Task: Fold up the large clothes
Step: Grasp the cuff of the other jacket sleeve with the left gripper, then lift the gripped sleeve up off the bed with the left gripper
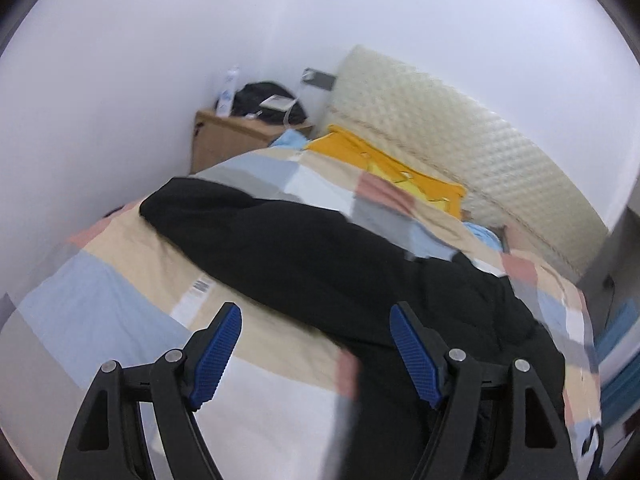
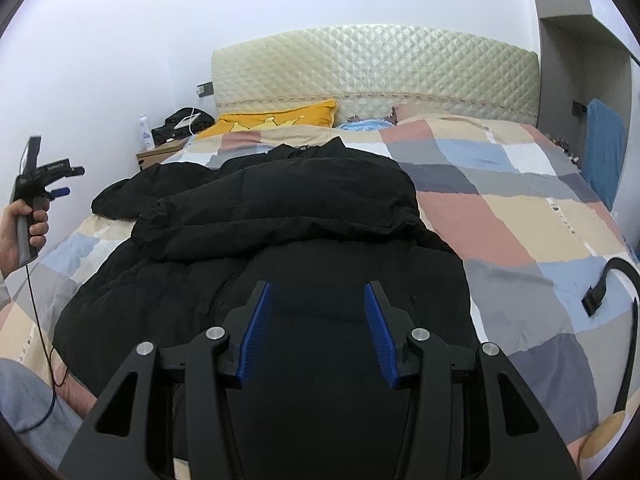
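In the left wrist view, the left tongs (image 1: pixel 316 320) hang spread and empty over the patchwork quilt (image 1: pixel 132 264), the black jacket (image 1: pixel 304 248) lying across the bed beyond them. In the right wrist view, the right tongs (image 2: pixel 318 300) are spread, empty, above the jacket (image 2: pixel 304 216), one sleeve folded across its body; the left tongs (image 2: pixel 60 180) are at the left edge.

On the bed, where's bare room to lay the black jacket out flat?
Bare quilt lies right of the jacket, between it and the black strap. Another patch lies left of the jacket. The head end is crowded by the yellow pillow.
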Demonstrator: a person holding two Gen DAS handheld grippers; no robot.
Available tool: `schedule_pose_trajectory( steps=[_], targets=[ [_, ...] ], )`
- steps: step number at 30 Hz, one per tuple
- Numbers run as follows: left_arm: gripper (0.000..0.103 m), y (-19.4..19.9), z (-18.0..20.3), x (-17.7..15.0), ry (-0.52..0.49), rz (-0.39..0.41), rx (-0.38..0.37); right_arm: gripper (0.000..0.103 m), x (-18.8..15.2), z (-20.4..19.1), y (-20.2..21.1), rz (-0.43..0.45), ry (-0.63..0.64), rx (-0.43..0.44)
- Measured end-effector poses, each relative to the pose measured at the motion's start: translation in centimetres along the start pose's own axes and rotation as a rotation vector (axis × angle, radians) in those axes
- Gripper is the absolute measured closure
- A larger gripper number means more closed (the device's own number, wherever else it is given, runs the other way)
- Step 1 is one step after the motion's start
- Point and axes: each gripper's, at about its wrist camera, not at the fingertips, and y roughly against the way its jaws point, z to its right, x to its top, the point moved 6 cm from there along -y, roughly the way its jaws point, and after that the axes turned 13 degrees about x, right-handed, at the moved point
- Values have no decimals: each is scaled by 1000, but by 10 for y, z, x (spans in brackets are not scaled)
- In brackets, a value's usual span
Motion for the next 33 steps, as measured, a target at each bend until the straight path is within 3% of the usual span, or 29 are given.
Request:
schedule_pose_trajectory(
  steps=[2,7,13,20,26,31,33],
  targets=[
    [26,-25,-19,9,31,-12,52,54,1,-1,-3,1,1,-22],
    [25,-85,-56,13,73,-28,88,54,7,2,-15,6,-19,-52],
    [25,-166,-99,15,257,-96,79,54,18,6,-30,4,-46,-94],
    [25,-248,-112,17,345,-160,39,54,26,5,-61,-33,-73,-118],
    [22,-281,-123,28,460,-74,-80,54,24,3,-82,-65,-105,-114],
    [22,-293,-126,46,513,-19,-30,54,26,-3,-94,-77,-69,-126],
    [31,-294,-128,50,555,2,-16,54,24,-2,-99,-93,-74,-118]
  ],
)
